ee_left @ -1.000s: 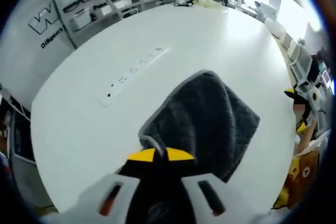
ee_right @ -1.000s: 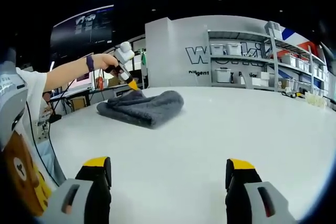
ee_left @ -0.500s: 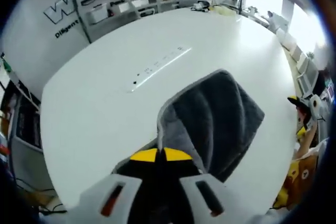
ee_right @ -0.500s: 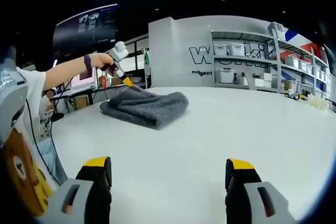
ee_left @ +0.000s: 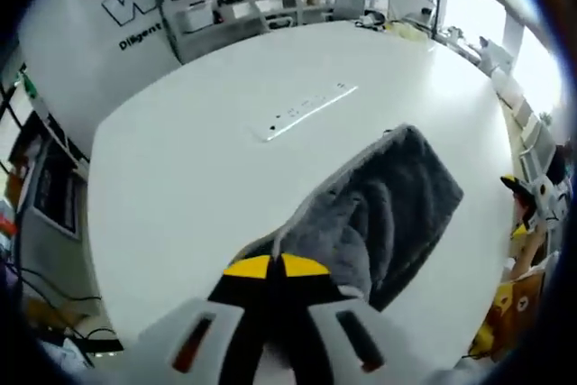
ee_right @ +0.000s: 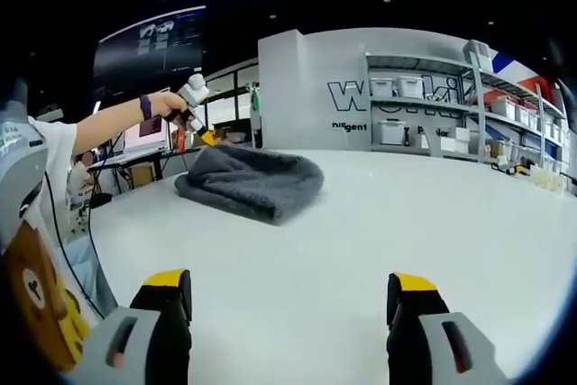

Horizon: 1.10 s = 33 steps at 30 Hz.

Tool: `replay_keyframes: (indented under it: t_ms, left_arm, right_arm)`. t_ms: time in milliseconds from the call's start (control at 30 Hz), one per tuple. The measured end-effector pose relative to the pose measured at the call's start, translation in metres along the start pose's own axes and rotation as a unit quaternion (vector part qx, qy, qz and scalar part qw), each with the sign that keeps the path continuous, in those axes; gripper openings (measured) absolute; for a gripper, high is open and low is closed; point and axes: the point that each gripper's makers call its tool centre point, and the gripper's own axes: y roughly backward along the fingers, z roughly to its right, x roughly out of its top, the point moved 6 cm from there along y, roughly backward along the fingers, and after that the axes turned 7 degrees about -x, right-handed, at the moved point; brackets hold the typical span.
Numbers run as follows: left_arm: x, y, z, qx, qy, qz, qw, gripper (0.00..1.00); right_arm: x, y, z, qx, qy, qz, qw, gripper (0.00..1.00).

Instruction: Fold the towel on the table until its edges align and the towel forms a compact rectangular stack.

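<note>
My left gripper (ee_left: 276, 267) has its yellow tips pressed together on an edge of the soft dark grey fluffy towel (ee_left: 388, 209). My right gripper (ee_right: 293, 299) is spread wide over the round white table (ee_right: 379, 232), holding nothing. The towel lies bunched further out on the table. I think it is light and floppy, so corners are best to grab. The pinched edge is higher than half a second ago.

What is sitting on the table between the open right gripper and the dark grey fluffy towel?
Nothing visible. In the right gripper view, bare white table runs from the right gripper to the dark grey fluffy towel, whose far corner the left gripper holds lifted.
</note>
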Motion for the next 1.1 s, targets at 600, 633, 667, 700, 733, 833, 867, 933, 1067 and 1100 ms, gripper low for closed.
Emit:
replay_keyframes:
  t_ms: [600, 633, 667, 700, 733, 833, 867, 933, 1067, 1100]
  left_arm:
    - [-0.025, -0.006, -0.036, 0.039, 0.032, -0.046, 0.9977, 0.04]
    - [-0.025, -0.008, -0.04, 0.041, 0.033, -0.049, 0.9974, 0.04]
    - [-0.027, -0.01, -0.042, 0.043, 0.036, -0.051, 0.9972, 0.04]
    - [-0.029, -0.013, -0.043, 0.042, 0.039, -0.053, 0.997, 0.04]
    - [-0.031, -0.016, -0.046, 0.042, 0.044, -0.056, 0.9966, 0.04]
    - [-0.035, -0.023, -0.047, 0.042, 0.048, -0.064, 0.9959, 0.04]
    - [-0.037, -0.027, -0.048, 0.041, 0.048, -0.068, 0.9956, 0.04]
    - [-0.037, -0.034, -0.056, 0.039, 0.053, -0.075, 0.9951, 0.04]
    - [-0.039, -0.045, -0.06, 0.035, 0.056, -0.081, 0.9945, 0.04]
    - [-0.04, -0.047, -0.06, 0.034, 0.056, -0.084, 0.9943, 0.04]
  right_arm:
    - [-0.001, 0.001, -0.002, -0.004, 0.001, -0.005, 1.0, 0.94]
    - [-0.001, 0.001, -0.002, -0.004, 0.001, -0.005, 1.0, 0.94]
    - [-0.001, 0.001, -0.002, -0.004, 0.001, -0.005, 1.0, 0.94]
    - [-0.001, 0.001, -0.002, -0.005, 0.001, -0.006, 1.0, 0.94]
    - [-0.002, 0.001, -0.002, -0.005, 0.001, -0.006, 1.0, 0.94]
    - [-0.003, 0.001, -0.001, -0.008, 0.0, -0.008, 0.9999, 0.93]
    - [-0.003, 0.001, 0.0, -0.009, 0.0, -0.009, 0.9999, 0.93]
    - [-0.003, 0.001, 0.0, -0.011, -0.001, -0.011, 0.9999, 0.93]
    - [-0.004, 0.0, 0.0, -0.012, 0.0, -0.014, 0.9998, 0.93]
    - [-0.005, 0.0, 0.0, -0.012, 0.0, -0.014, 0.9998, 0.93]
